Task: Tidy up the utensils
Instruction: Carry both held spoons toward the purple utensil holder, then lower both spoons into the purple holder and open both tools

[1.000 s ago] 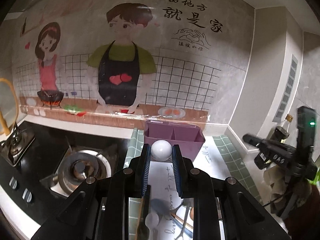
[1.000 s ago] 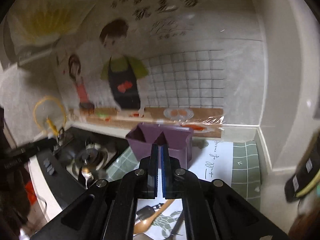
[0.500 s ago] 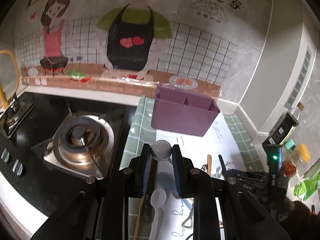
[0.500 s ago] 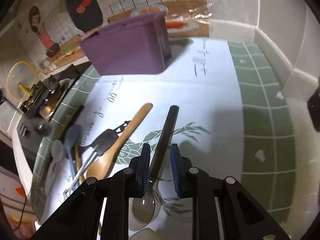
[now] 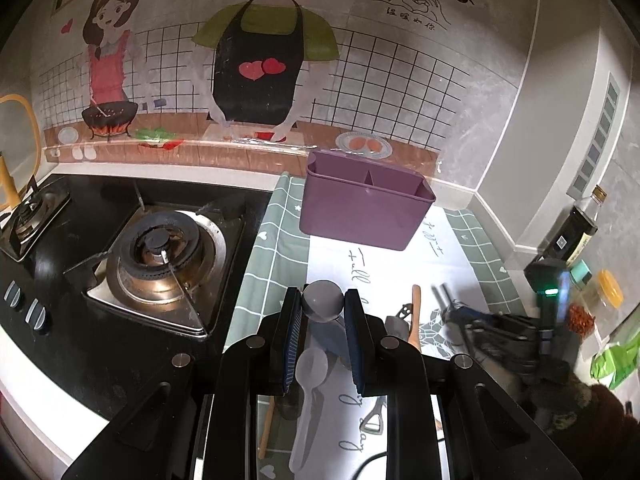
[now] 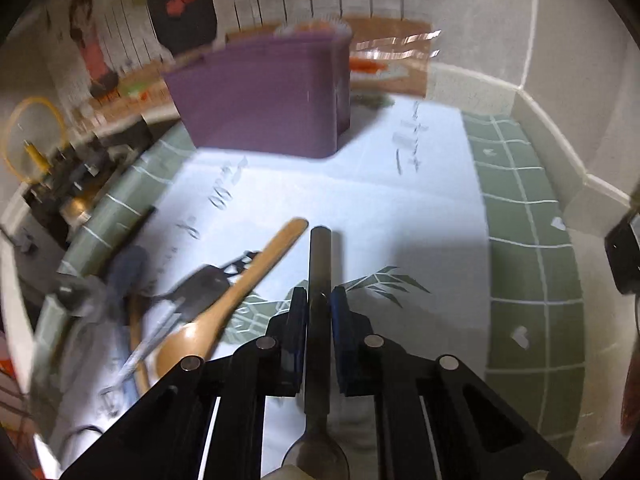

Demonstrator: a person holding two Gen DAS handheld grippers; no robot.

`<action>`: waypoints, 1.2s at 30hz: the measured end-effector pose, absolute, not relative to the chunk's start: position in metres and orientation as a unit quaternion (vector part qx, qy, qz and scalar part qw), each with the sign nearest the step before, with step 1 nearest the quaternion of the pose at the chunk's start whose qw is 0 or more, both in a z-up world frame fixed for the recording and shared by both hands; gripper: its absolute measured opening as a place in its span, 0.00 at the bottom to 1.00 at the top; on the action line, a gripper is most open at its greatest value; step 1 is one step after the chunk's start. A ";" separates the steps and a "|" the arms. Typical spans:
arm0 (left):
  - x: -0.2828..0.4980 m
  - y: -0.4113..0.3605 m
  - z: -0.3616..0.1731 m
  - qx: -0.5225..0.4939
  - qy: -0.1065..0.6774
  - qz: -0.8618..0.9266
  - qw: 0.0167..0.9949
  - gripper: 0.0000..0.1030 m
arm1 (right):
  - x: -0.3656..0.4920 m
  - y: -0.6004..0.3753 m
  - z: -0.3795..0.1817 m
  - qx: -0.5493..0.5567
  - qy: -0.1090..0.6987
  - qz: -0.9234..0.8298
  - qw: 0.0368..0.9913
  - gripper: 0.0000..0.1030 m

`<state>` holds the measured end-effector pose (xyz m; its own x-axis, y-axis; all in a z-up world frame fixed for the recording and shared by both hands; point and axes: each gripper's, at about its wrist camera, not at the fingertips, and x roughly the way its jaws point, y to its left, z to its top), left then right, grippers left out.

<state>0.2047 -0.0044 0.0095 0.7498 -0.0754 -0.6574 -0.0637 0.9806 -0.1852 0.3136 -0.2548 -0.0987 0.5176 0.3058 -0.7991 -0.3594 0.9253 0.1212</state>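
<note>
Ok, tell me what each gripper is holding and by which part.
The left gripper holds a grey spoon by its bowl. The right gripper is closing around the dark-handled metal spoon at mid-handle.

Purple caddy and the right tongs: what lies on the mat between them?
Only bare mat between purple caddy and right tongs, besides the held spoon's black handle, in the right wrist view.

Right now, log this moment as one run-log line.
left gripper: shut on grey spoon | right gripper: closing around black-handled spoon on mat | purple caddy: no utensils visible
</note>
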 end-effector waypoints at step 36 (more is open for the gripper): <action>0.447 0.018 0.066 -0.022 0.299 -0.035 0.953 0.22 | 0.471 -0.162 0.045 0.036 0.175 0.238 0.955 0.11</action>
